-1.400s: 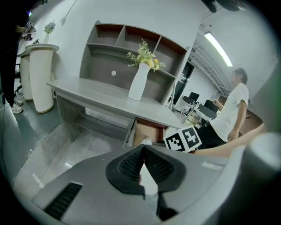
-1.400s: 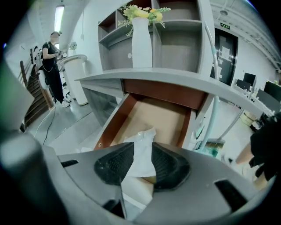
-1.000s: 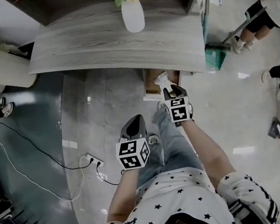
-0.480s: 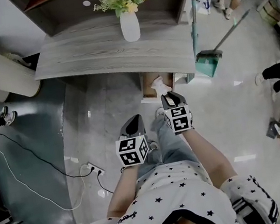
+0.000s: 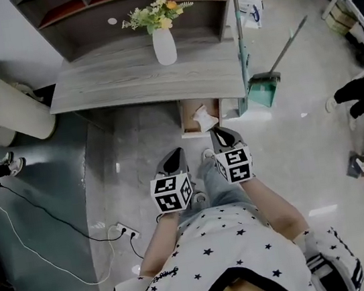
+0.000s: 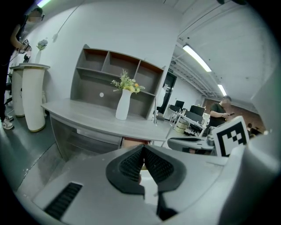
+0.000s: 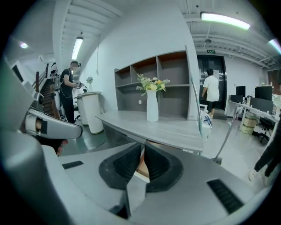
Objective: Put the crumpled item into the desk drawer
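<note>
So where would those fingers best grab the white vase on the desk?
Probably around the slim middle of the vase, coming in level from the front of the desk. It stands upright, flowers fill its top, and the shelf unit closes off the back.

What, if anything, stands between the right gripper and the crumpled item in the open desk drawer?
Nothing visible does. In the head view the crumpled item lies uncovered in the open drawer, just beyond the right gripper, whose fingers have just been closing with nothing between them.
</note>
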Motion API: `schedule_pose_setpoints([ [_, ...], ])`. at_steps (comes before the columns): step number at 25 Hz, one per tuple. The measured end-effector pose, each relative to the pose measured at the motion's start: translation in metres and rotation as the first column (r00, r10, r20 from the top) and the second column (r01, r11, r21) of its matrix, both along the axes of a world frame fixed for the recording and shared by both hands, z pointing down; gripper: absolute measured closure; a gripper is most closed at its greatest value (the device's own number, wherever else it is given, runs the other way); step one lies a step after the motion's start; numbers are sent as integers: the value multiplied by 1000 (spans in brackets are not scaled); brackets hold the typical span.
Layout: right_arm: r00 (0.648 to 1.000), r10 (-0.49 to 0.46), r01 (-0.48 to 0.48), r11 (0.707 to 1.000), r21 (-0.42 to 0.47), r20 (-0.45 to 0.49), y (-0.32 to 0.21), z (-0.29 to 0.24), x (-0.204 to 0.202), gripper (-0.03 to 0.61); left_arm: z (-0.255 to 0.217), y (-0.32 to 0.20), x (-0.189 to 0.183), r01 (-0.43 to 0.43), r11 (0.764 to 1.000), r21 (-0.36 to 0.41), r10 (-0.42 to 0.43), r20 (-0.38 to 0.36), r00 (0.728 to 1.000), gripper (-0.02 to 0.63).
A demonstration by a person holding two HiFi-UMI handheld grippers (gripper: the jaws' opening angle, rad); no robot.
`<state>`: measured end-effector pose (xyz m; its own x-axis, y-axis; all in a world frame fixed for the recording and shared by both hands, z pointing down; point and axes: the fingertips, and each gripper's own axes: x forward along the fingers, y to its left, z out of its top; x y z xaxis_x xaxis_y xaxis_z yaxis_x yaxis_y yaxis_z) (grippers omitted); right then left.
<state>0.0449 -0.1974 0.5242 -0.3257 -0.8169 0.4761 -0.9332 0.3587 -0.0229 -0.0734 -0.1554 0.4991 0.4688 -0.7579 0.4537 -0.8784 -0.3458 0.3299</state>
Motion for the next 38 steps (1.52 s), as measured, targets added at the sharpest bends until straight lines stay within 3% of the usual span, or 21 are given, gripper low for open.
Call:
schedule_pose_setpoints([
  [16, 996, -14, 2, 991, 136, 88, 43, -74, -6, 584, -30, 15, 3, -57, 995, 77, 57, 2, 998, 601],
  [38, 993, -28, 14, 992, 123, 117, 46, -72, -8, 586, -28, 18, -2, -25, 997, 71, 25, -6, 1000, 601],
])
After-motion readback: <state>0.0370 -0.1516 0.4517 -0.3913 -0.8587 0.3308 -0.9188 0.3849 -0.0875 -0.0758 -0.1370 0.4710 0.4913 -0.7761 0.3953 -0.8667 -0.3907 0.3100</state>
